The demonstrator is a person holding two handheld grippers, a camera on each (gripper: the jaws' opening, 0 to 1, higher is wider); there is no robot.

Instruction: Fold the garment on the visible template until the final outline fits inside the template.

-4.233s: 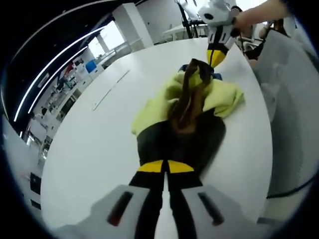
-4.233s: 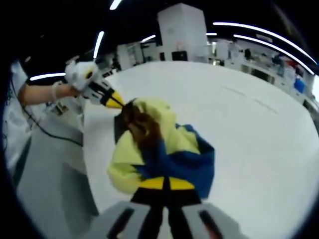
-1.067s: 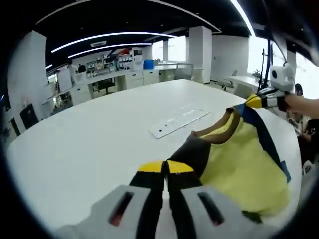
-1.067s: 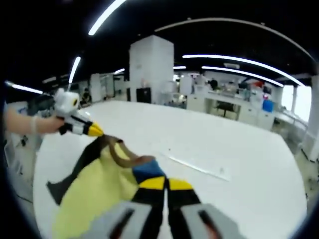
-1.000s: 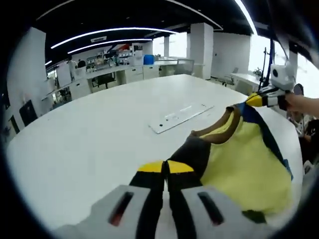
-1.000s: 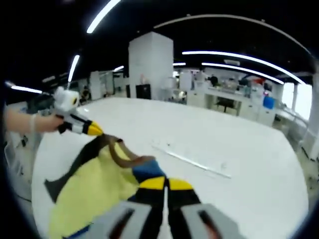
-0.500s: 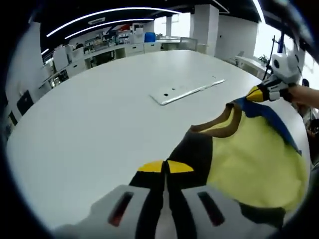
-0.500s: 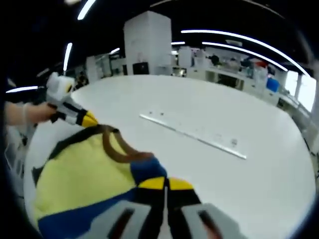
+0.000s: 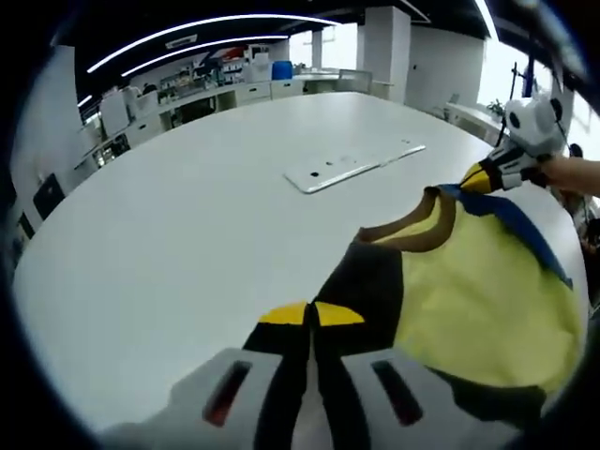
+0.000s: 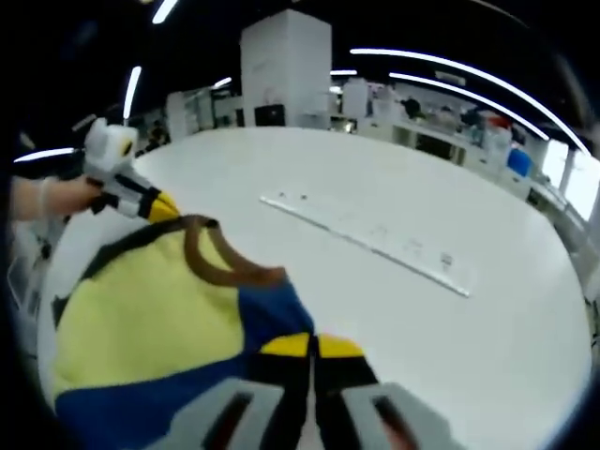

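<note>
A yellow garment (image 9: 478,300) with a brown collar (image 9: 412,234), one black shoulder (image 9: 366,281) and one blue shoulder (image 9: 516,220) is held stretched between both grippers over the white table (image 9: 187,216). My left gripper (image 9: 311,315) is shut on the black shoulder. My right gripper (image 9: 473,180) pinches the blue shoulder at the far right. In the right gripper view the right gripper (image 10: 312,347) is shut on the blue shoulder (image 10: 272,323), the left gripper (image 10: 161,208) grips the far corner, and the yellow body (image 10: 141,309) hangs to the left.
A flat white strip (image 9: 352,164) with small holes is set in the tabletop beyond the garment; the same strip (image 10: 366,239) runs across the right gripper view. Hands (image 9: 574,173) (image 10: 47,199) hold the grippers. Desks and a white pillar (image 10: 286,66) stand far behind.
The bunched garment was lifted and pulled out flat by its shoulders. Over the last second both views have tipped down and the garment has come lower towards the table.
</note>
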